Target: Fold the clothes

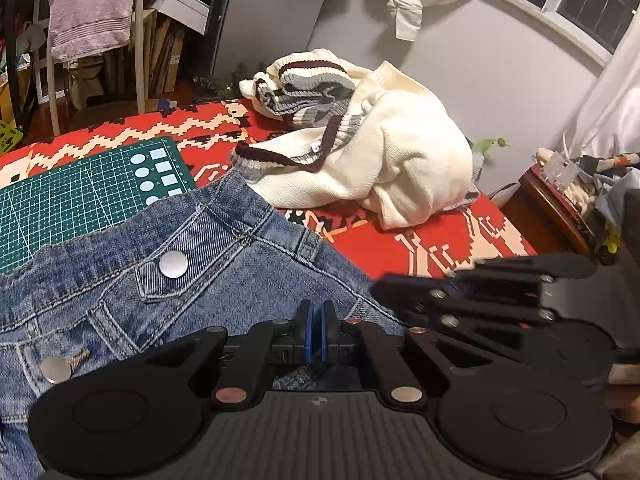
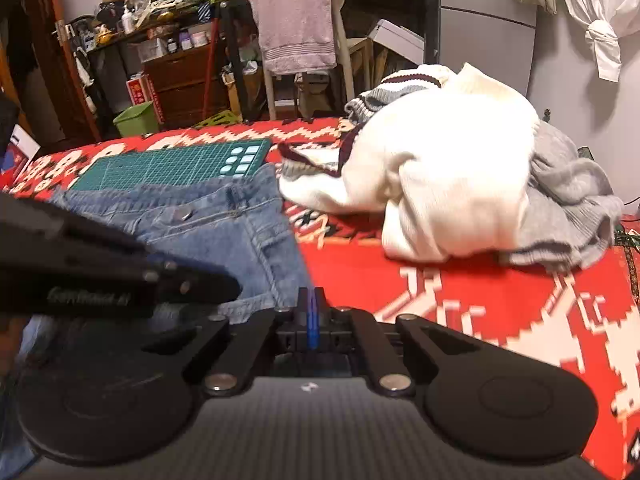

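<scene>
A blue denim garment (image 1: 224, 264) with metal buttons lies spread on the red patterned cloth (image 1: 420, 248), partly over a green cutting mat (image 1: 80, 196). My left gripper (image 1: 318, 330) is low over the denim, its blue pads (image 1: 306, 332) pressed together on a fold of it. From the right, my right gripper (image 1: 384, 286) reaches the denim's edge. In the right wrist view the right gripper (image 2: 310, 316) is shut, with the denim (image 2: 240, 236) hem right at its tips and no cloth seen between the pads. The left gripper (image 2: 224, 286) crosses in from the left there.
A crumpled cream sweater (image 1: 396, 152) with maroon and grey stripes lies behind the denim, with grey knitwear (image 2: 568, 200) on its right. A chair draped with a pink towel (image 2: 296, 20) and cluttered shelves (image 2: 168, 40) stand beyond the far edge. A wooden side table (image 1: 556, 208) is at the right.
</scene>
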`<state>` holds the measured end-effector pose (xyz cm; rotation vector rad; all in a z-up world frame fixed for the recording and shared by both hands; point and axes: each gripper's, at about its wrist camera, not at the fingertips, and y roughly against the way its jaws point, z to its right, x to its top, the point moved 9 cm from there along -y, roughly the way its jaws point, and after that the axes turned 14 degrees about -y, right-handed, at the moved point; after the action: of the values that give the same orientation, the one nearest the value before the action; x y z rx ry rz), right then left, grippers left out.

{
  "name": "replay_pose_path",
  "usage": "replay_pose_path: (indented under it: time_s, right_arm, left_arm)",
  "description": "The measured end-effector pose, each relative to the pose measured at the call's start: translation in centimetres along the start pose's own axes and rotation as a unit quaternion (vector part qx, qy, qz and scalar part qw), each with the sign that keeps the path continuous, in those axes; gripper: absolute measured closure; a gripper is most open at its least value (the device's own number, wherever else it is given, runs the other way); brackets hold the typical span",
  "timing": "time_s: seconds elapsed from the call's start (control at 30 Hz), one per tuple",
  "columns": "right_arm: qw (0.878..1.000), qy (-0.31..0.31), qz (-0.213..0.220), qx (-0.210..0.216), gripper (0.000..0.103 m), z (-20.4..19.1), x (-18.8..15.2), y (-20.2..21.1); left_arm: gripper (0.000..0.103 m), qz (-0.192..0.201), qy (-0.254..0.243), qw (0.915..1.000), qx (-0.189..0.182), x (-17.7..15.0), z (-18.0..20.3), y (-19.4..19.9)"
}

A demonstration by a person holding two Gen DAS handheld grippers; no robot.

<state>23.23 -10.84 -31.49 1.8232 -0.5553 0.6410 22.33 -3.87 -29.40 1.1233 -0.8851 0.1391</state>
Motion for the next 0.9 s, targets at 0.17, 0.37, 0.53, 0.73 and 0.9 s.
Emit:
replay_pose_path:
  time_s: [0.17,0.37,0.53,0.73,0.9]
  right_arm:
    - [1.000,0.007,0.008,0.022,0.103,-1.0,1.0,0.0]
    - [0.999,0.033,-0.001,0.009,0.103,-1.3,1.3,-2.1]
    - [0.999,0.024,0.013,0.024,0.103,-2.1,3.1,-1.6]
    - [0.998,0.064,-0.013,0.019,0.103,-3.4,3.0,-4.0]
    - [0.999,0.044,0.004,-0.005,0.103,-2.0,4.3,-5.3]
  left_arm:
    - [0.101,0.007,0.007,0.9999,0.003,0.5,-0.4,-0.1]
    - [0.101,0.006,0.039,0.9992,0.010,0.7,-2.2,-0.5]
    - [0.101,0.016,0.054,0.9982,0.017,1.2,-3.3,-0.2]
    - [0.101,0.022,0.075,0.9967,0.019,1.6,-4.8,-0.5]
    - [0.100,0.026,0.079,0.9964,0.013,1.4,-5.2,-0.6]
